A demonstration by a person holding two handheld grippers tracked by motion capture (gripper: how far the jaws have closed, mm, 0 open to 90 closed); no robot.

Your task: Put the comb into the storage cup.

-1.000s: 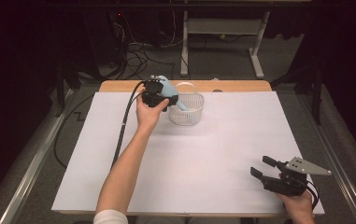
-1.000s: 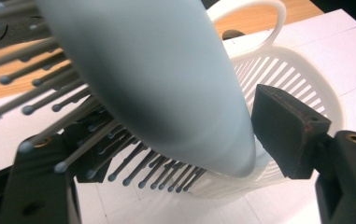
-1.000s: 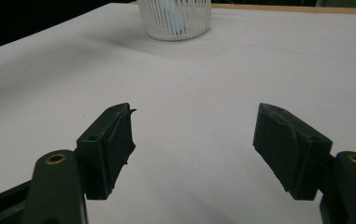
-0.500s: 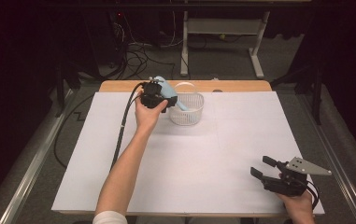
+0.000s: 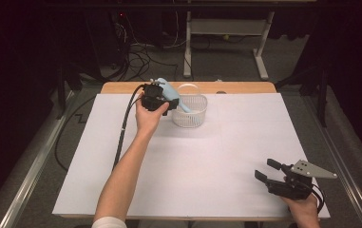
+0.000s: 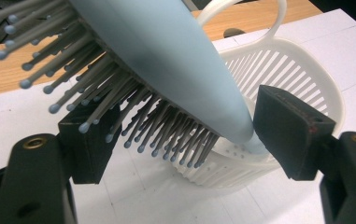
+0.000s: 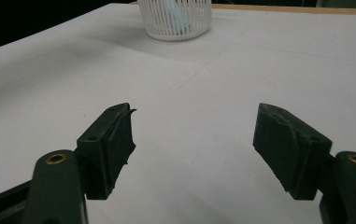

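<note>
Hairbrush tilted into the basket, left tongs astride its head

The left gripper [image 5: 162, 100] holds a pale blue hairbrush [image 5: 171, 95] at the far edge of the table [image 5: 226, 156], just beside the white slotted basket [image 5: 190, 111]. In the left gripper view the jaws stand on either side of the hairbrush [image 6: 166, 60]: one pad is buried among the bristles, the other sits against the smooth back near the narrow end; they look closed on it, though the contact on the bristle side is hidden by the pins. The brush's long axis slopes down from the gripper toward the basket [image 6: 283, 88], and its narrow end already dips inside the rim. My judgement is that the coming move turns on this slope: the basket lies straight ahead of and below the tongs, so the brush only needs to slide or drop along its own length.

The right gripper [image 5: 276, 178] rests near the person's corner of the table, well apart from the basket, jaws spread wide with nothing between them; the left hand [image 5: 147, 116] is plainly the nearer one.

The right gripper view shows what the high view does not: a pale blue shape low behind the slots of the basket [image 7: 178, 18]
</note>
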